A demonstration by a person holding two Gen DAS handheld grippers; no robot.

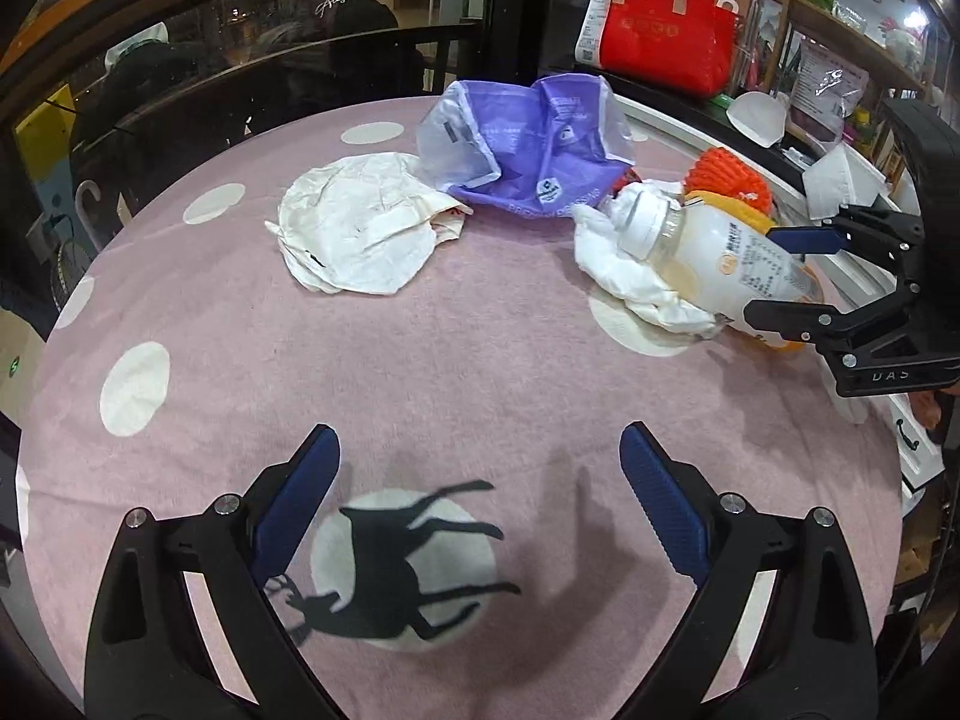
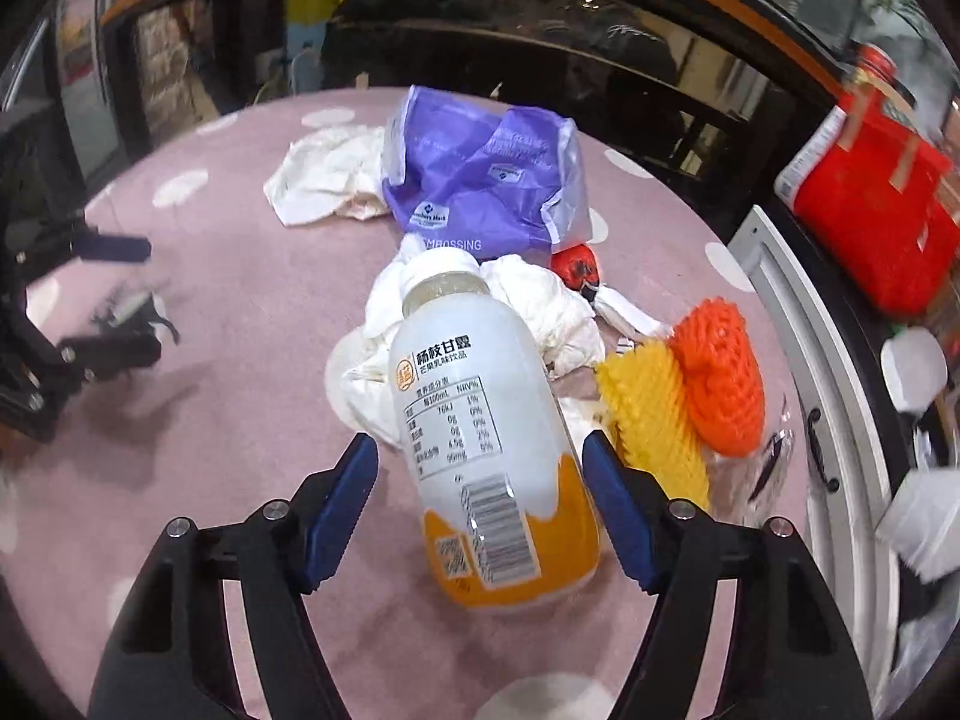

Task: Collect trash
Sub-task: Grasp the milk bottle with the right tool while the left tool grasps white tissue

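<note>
A white and orange drink bottle (image 2: 480,420) lies on its side on the pink tablecloth (image 2: 228,432), its cap on crumpled white tissue (image 2: 540,306). My right gripper (image 2: 480,468) is open with a finger on each side of the bottle's lower body; the right pad looks close to it, the left pad stands apart. In the left wrist view the bottle (image 1: 714,252) and right gripper (image 1: 786,273) are at the right. My left gripper (image 1: 477,456) is open and empty above the deer print (image 1: 396,564). A purple plastic bag (image 1: 528,150) and crumpled white paper (image 1: 354,222) lie farther back.
Orange (image 2: 720,372) and yellow (image 2: 654,420) foam fruit nets and a small red wrapper (image 2: 576,264) lie right of the bottle. A white cabinet edge (image 2: 804,372) borders the table on the right, with a red bag (image 2: 870,198) behind. Dark glass railing stands beyond the far edge.
</note>
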